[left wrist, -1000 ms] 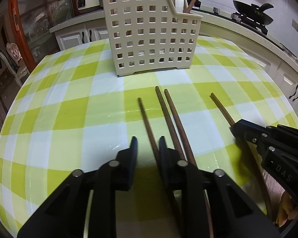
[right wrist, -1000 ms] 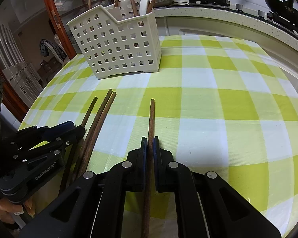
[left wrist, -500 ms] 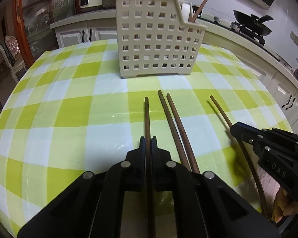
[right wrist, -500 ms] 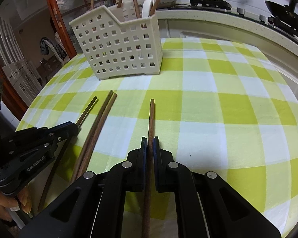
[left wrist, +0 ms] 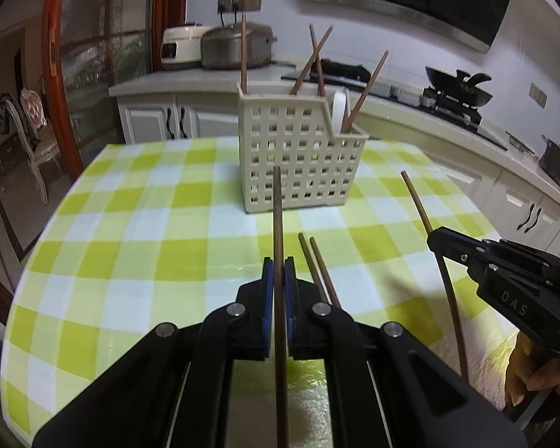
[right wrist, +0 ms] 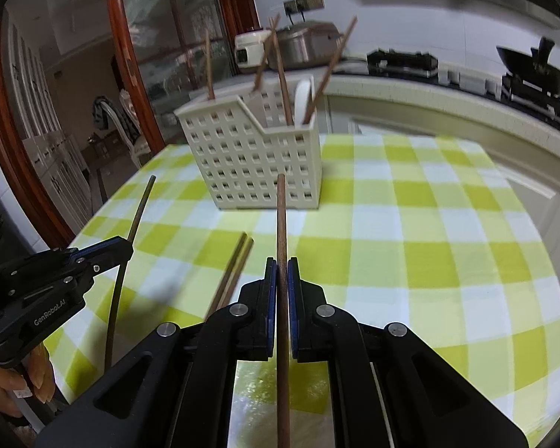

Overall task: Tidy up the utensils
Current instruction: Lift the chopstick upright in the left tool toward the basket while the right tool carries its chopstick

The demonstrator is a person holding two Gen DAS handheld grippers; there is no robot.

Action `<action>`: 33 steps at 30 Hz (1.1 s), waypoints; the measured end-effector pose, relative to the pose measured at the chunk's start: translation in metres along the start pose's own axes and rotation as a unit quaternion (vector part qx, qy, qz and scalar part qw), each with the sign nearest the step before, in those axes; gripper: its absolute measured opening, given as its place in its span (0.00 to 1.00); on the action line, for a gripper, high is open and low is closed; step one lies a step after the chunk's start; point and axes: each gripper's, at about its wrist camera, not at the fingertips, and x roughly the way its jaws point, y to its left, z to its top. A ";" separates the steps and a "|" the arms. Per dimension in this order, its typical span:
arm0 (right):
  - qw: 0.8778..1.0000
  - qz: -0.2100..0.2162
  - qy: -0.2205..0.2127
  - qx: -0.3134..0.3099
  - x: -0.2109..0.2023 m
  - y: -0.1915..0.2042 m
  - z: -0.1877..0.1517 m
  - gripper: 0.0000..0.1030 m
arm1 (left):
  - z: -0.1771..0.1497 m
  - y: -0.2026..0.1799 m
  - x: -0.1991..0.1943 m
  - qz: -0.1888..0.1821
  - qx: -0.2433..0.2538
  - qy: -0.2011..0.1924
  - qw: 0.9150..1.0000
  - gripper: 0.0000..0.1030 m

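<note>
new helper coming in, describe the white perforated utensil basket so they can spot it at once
On the green-and-white checked table, look toward the far edge near the counter. The utensil basket stands upright there, cream plastic with square holes, and chopsticks poke out of its top, unlike the loose pair lying flat.

A cream perforated basket [left wrist: 300, 160] stands upright at frame centre, brown chopsticks [left wrist: 366, 89] leaning inside. Two loose chopsticks [left wrist: 319, 267] lie side by side on the checked cloth below it. Two more, one [left wrist: 278, 224] at centre and another [left wrist: 429, 231] at right, are lifted, pointing toward the basket.

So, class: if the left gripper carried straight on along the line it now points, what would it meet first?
Probably the perforated utensil basket: the chopstick held in the left gripper points at its front wall, though depth is unclear.
</note>
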 end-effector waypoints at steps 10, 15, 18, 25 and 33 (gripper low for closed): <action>0.999 -0.006 -0.041 -0.017 -0.029 0.009 0.010 0.06 | 0.003 -0.006 -0.038 -0.001 0.009 -0.039 0.999 0.06; 0.998 -0.006 -0.058 -0.027 -0.043 0.015 0.013 0.06 | 0.004 -0.008 -0.054 0.002 0.016 -0.056 0.998 0.06; 0.997 -0.007 -0.067 -0.034 -0.050 0.019 0.014 0.06 | 0.004 -0.010 -0.063 0.005 0.020 -0.064 0.998 0.06; 0.995 -0.009 -0.091 -0.043 -0.068 0.025 0.016 0.06 | 0.006 -0.010 -0.077 0.010 0.022 -0.081 0.996 0.06; 0.993 -0.012 -0.104 -0.053 -0.082 0.029 0.015 0.06 | 0.005 -0.015 -0.088 0.014 0.029 -0.094 0.995 0.06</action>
